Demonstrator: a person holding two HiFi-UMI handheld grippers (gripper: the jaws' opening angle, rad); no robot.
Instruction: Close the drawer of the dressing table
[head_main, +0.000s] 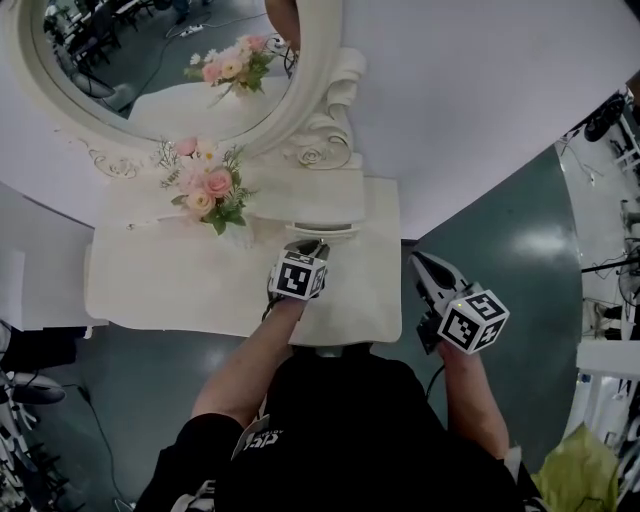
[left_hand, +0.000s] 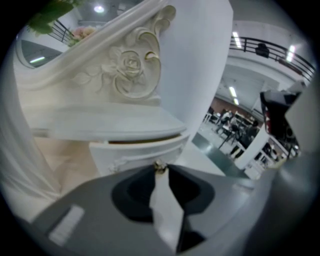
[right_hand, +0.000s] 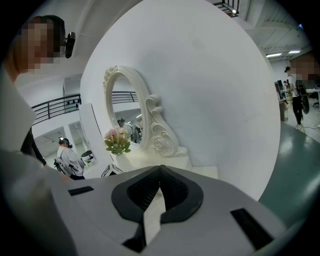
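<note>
1. Left half of the tabletop (head_main: 140, 285) is bare — plenty of room to pass there.
2. The flower vase (head_main: 215, 200) stands mid-table, near the drawer (head_main: 322, 231) on its left, so that side's tight.
3. The mirror's carved scroll (head_main: 325, 135) and the wall (head_main: 460, 90) close off everything behind the drawer.
4. Right of the table it's open green floor (head_main: 510, 250) — the right gripper (head_main: 421, 263) hangs there, just off the table's edge.

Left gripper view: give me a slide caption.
Left gripper pinches the knob of the slightly open drawer.
</note>
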